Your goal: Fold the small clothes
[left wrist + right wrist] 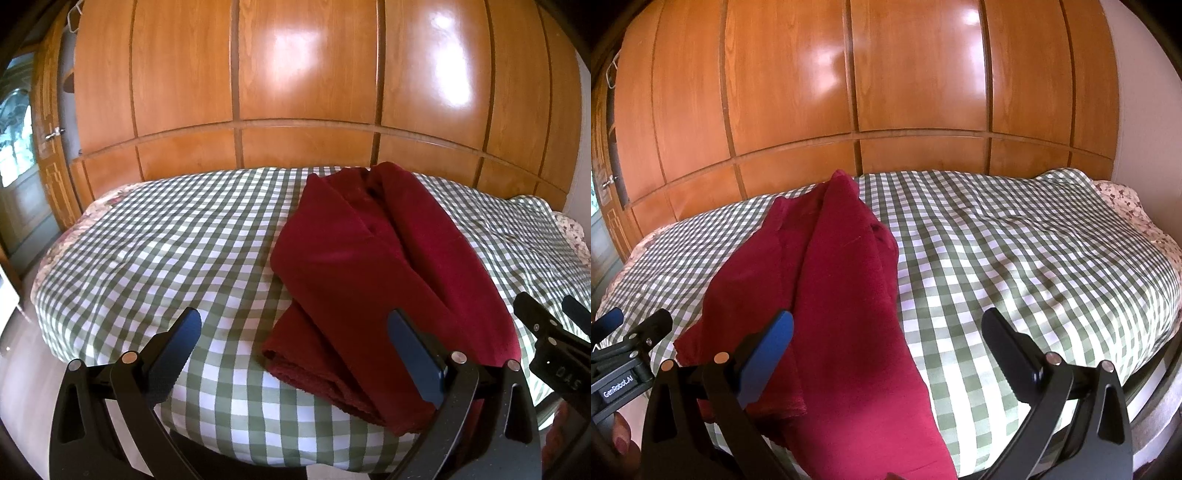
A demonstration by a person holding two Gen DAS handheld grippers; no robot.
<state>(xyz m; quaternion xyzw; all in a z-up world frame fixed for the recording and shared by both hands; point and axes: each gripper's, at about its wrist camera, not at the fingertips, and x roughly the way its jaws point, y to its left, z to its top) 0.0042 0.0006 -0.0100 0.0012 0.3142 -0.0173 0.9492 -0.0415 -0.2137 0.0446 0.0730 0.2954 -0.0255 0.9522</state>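
- While both grippers hover low over the near edge of the bed (155,236), neither touches cloth: left gripper (295,354) spread wide and empty, right gripper (886,354) likewise released.
- Red garment (369,266) lies on the green-checked bedspread (1015,258), folded into a long narrow strip.
- Long axis runs from near edge toward the far edge by the wooden wardrobe (303,74); far end narrows.
- Near end droops over the bed's near edge, cut off by frame bottom and gripper fingers (768,354).
- Garment type hard to make out; layers overlap, a lower fold peeks out on its left side.
- Fingertip of a hand (620,439) barely visible, bottom left of right wrist view.
- Floral sheet (1119,199) shows at the bed's far right corner.
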